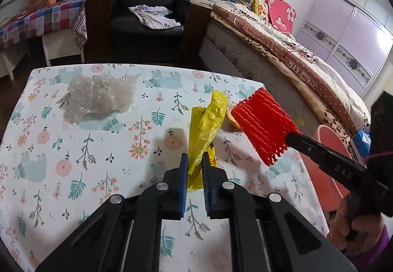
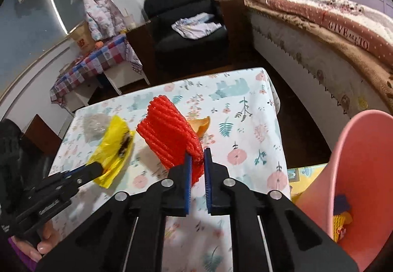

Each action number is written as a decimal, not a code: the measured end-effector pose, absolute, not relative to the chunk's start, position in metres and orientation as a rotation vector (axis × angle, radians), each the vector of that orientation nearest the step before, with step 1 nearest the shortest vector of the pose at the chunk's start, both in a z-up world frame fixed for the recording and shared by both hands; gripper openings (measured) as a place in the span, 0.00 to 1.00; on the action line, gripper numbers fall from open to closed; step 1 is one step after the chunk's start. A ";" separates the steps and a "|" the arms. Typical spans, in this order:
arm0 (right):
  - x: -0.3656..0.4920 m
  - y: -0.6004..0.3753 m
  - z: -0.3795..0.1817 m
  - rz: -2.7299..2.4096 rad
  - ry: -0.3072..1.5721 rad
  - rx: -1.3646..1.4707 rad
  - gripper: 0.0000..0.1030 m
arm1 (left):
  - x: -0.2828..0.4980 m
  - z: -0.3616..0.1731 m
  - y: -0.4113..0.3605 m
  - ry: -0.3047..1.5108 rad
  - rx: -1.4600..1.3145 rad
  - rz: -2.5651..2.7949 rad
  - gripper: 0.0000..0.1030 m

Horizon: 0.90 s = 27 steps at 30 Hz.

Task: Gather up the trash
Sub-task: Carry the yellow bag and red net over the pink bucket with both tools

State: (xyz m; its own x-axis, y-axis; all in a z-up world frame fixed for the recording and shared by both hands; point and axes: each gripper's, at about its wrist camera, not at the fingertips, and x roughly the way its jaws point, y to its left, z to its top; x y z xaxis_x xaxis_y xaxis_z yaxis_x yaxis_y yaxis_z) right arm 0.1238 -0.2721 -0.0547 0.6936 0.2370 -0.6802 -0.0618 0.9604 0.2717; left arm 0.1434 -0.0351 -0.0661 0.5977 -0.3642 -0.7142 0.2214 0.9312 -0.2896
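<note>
- The left gripper [image 1: 195, 161] pinches a crumpled yellow plastic bag [image 1: 206, 124] above the tabletop [image 1: 98, 149], its long axis pointing away toward the far edge.
- The right gripper [image 2: 197, 156] pinches a red foam net [image 2: 169, 132], tilted up toward the far-left corner.
- A pink bin [image 2: 363, 173] stands beside the tabletop's right edge.

Black left gripper [image 1: 195, 164] and right gripper [image 2: 197, 161] show blue-lined jaws, silver screws, purple sleeves.
</note>
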 end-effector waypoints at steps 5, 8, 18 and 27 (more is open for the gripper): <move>0.094 -0.276 -0.035 0.153 0.730 0.240 0.09 | 0.128 -0.053 -0.038 0.842 -0.182 -0.356 0.10; 0.077 -0.281 -0.023 0.134 0.692 0.242 0.09 | 0.119 -0.042 -0.044 0.822 -0.187 -0.370 0.10; 0.037 -0.309 0.003 0.056 0.594 0.259 0.09 | 0.095 -0.007 -0.073 0.758 -0.166 -0.435 0.10; 0.010 -0.345 0.009 -0.045 0.547 0.288 0.09 | 0.082 0.013 -0.115 0.725 -0.117 -0.506 0.10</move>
